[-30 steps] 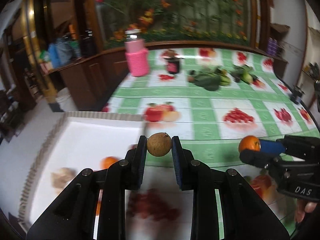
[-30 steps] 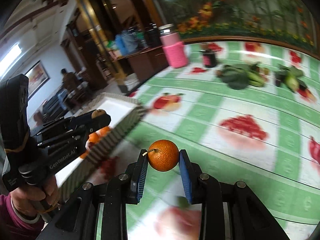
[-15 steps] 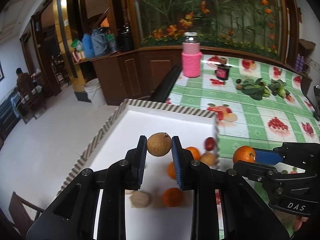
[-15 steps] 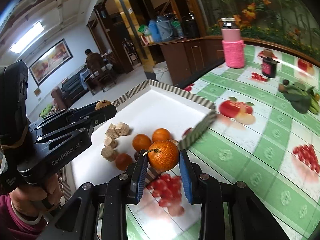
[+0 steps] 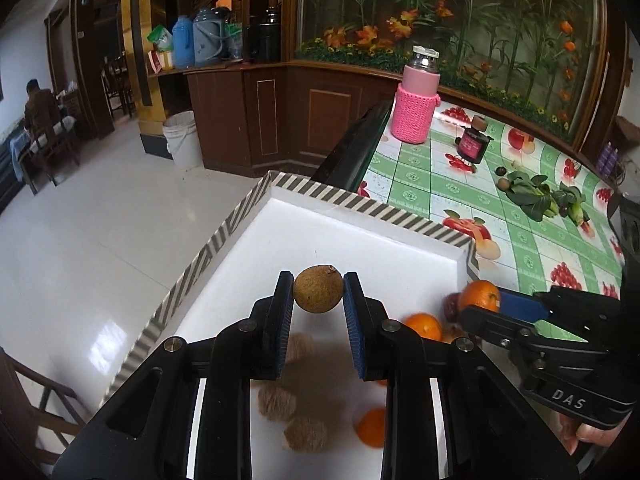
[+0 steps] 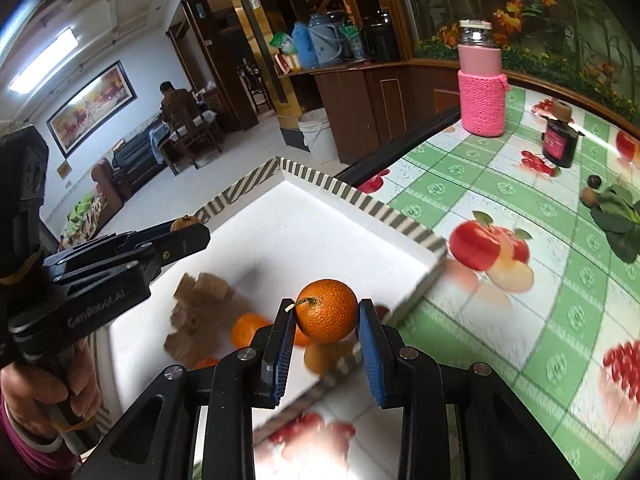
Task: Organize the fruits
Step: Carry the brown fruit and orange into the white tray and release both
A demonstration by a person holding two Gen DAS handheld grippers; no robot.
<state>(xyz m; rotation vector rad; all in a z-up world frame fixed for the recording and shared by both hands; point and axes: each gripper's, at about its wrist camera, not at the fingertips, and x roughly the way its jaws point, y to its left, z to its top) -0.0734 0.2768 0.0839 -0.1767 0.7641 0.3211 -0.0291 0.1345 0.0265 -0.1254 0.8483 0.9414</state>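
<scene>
A home: fruit-print tablecloth, thermos flasks, sofa, framed painting.

Left wrist view: mounted just behind the left gripper, looking forward and down along its fingers, close above the white tray, with the table stretching off to the right. Right wrist view: same mounting behind the right gripper, facing forward from nearer the tray's table-side edge. Shared by both: tray, pink bottle, tablecloth, wooden cabinets, and each other's gripper at the frame edge.
</scene>
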